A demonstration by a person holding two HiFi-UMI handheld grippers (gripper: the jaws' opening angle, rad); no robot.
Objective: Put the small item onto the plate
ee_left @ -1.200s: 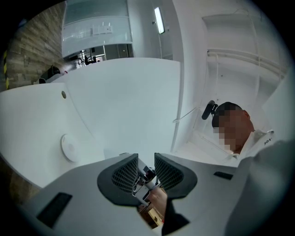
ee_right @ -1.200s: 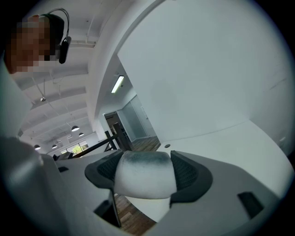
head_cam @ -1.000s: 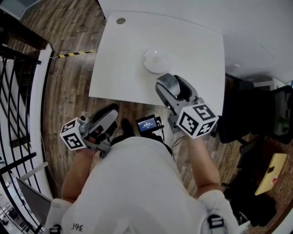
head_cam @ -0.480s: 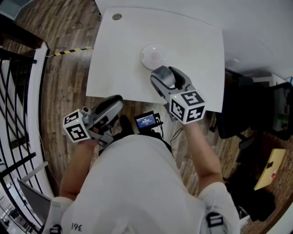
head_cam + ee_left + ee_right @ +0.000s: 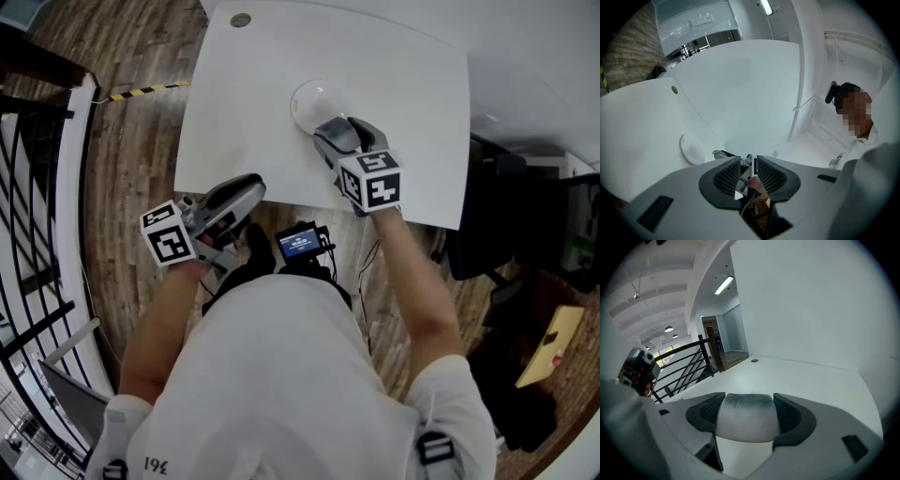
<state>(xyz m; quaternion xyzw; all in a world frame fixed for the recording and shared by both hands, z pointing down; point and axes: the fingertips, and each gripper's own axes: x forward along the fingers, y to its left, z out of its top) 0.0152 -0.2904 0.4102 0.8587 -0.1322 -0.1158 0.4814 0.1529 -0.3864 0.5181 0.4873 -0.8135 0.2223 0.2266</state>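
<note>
The small item [image 5: 746,420], a rounded grey-white lump, is pinched in the right gripper [image 5: 749,401], with a jaw snug against each side of it. From the head view, the right gripper [image 5: 334,133] is over the white table [image 5: 403,75] and its front end overlaps the near edge of the plate [image 5: 305,97]. So the item is right at the plate, but honestly I can't tell if it's touching it or just above it. The plate itself is a plain white round one and sits roughly mid-table.

The left gripper [image 5: 249,189] is off to the side, just past the table's near edge and over the wood floor [image 5: 131,141]. In its own view the left gripper [image 5: 749,164] has its jaws pressed almost together, only a thin slit between them and nothing held. That view also catches the plate [image 5: 691,149] out to the left on the table.

Other stuff: a small round hole [image 5: 241,20] near the table's far corner, a little screen device [image 5: 302,247] at the person's waist, a strip of yellow-black tape [image 5: 141,92] on the floor, and a black railing [image 5: 28,187] along the left.
</note>
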